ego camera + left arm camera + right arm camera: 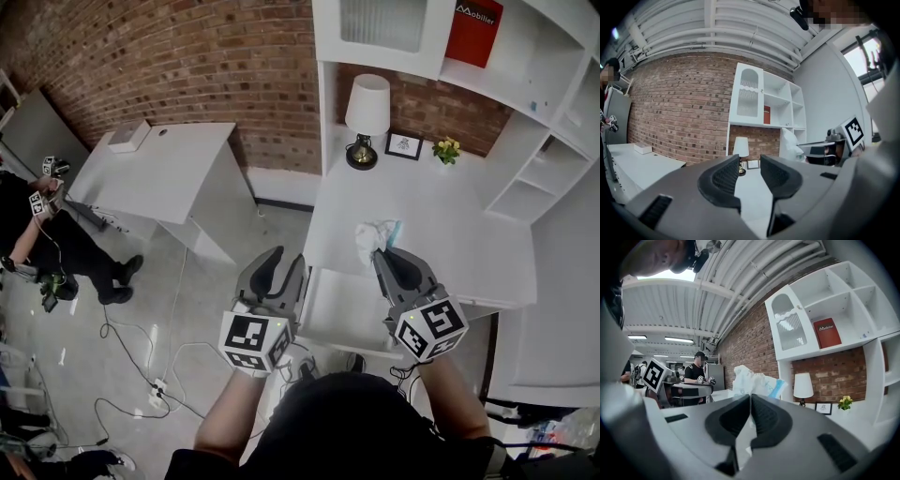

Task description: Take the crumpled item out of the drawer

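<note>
In the head view my right gripper [382, 253] is shut on a crumpled white item [373, 236] with a pale blue patch, held just above the front edge of the white desk [450, 244]. The right gripper view shows the item [752, 380] bunched above the closed jaws of that gripper [750, 397]. Below it, a white drawer [342, 307] stands pulled out from the desk, its inside bare. To the drawer's left hangs my left gripper [285, 260], open with nothing between its fingers. In the left gripper view, the jaws of the left gripper [749, 165] frame the desk, and the item [789, 144] shows at right.
A white lamp [366, 114], a small framed picture [403, 145] and yellow flowers [447, 148] stand at the back of the desk. White shelves with a red book [473, 33] rise above. Another white table [159, 169] is at left, with a person [47, 244] and floor cables [141, 366] nearby.
</note>
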The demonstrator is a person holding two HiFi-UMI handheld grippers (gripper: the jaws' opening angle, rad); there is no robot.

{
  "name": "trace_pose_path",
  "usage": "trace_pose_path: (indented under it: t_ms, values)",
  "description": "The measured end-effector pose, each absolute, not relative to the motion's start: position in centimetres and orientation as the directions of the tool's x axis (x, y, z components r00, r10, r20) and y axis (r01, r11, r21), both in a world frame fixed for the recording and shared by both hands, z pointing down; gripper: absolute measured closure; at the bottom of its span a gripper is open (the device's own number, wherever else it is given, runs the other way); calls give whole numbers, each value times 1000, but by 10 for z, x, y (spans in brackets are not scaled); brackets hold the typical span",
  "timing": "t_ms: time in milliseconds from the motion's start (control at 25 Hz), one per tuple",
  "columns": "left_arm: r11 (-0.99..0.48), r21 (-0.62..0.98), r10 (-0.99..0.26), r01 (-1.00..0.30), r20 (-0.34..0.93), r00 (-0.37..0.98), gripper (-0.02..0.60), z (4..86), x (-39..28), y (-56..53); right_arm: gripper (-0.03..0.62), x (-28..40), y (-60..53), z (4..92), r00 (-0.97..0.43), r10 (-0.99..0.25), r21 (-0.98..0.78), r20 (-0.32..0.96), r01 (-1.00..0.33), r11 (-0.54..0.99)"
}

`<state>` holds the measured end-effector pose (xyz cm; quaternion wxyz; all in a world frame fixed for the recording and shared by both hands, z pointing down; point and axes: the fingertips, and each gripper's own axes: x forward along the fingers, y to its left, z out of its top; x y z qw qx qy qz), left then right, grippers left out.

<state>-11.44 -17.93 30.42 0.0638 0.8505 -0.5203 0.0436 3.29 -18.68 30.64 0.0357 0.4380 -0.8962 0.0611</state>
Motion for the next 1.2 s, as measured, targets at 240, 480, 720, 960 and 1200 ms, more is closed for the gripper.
trace_pose_path:
  t_ms: [240,480,720,960,1200]
  values:
    - [-440,73,-881,-895,159,446,445,313,-121,-184,586,34,-189,310,-608,-786,-78,113,-794,603]
    - [-435,73,-884,-898,156,441,446,314,-121,-189,586,38,-190,308,-604,-791,-48,99,-796,603]
    - [-425,77,-887,-902,162,431,446,315,-124,-192,586,42,-193,305,-597,-797,-44,97,-802,596]
    - [-417,77,-889,-906,171,424,448,320,-125,-195,586,42,-196,306,-598,-797,-44,88,-801,597]
    - [-414,74,-891,-907,173,421,448,322,-127,-197,586,39,-198,305,-607,-791,-50,81,-795,605]
